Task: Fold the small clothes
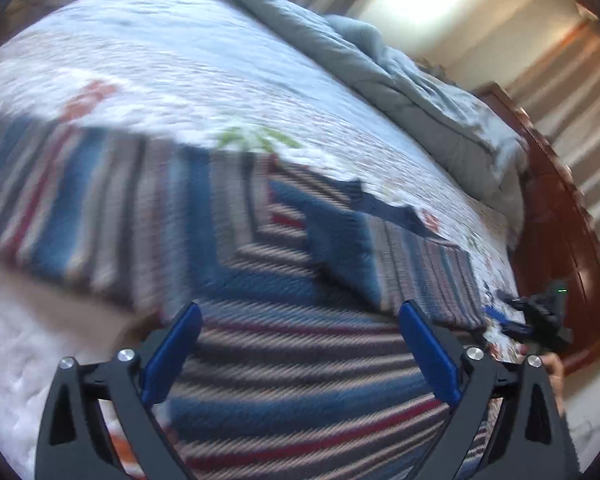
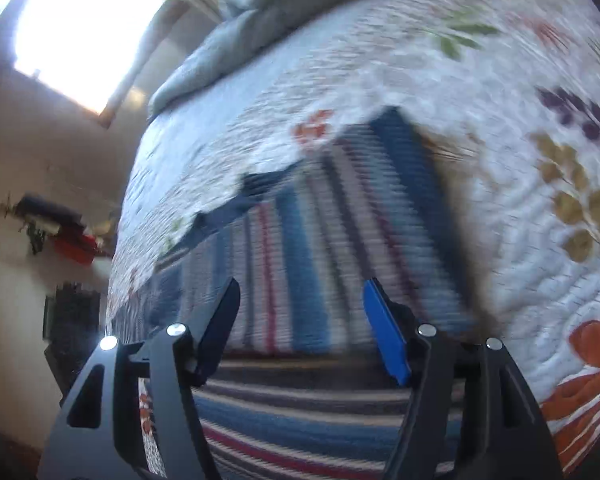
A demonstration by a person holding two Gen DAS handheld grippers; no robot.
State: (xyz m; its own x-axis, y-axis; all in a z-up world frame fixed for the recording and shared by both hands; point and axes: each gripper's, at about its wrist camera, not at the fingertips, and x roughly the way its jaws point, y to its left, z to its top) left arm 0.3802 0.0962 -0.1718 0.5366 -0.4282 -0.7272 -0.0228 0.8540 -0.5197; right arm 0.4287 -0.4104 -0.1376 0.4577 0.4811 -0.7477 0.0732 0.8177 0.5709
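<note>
Striped shirt (image 1: pixel 284 248) spread on the quilt (image 1: pixel 172 60) of a bed, seen along both claws. The shirt lies flat with its dark collar (image 1: pixel 384 204) toward the far side and a part of the cloth already turned over the body, so that stripes run in crossing directions; this layout suggests a fold partly made, though blur hides the exact edges. The left gripper (image 1: pixel 300 352) hangs just above the near cloth with its blue fingers (image 1: pixel 172 356) spread wide and nothing pinched between them, a stance that fits a release of the cloth or a reach for a new hold. The right gripper (image 2: pixel 300 328) is likewise spread, less widely, over the striped body (image 2: pixel 300 240), and no cloth is seen pressed between its fingers; in the left view it appears at the shirt's far right edge (image 1: pixel 540 316). Both claws point down at the cloth, probably so that an edge can be picked up cleanly. A grey blanket (image 1: pixel 400 76) lies bunched at the head of the bed, well apart from the shirt, leaving the working area free
</note>
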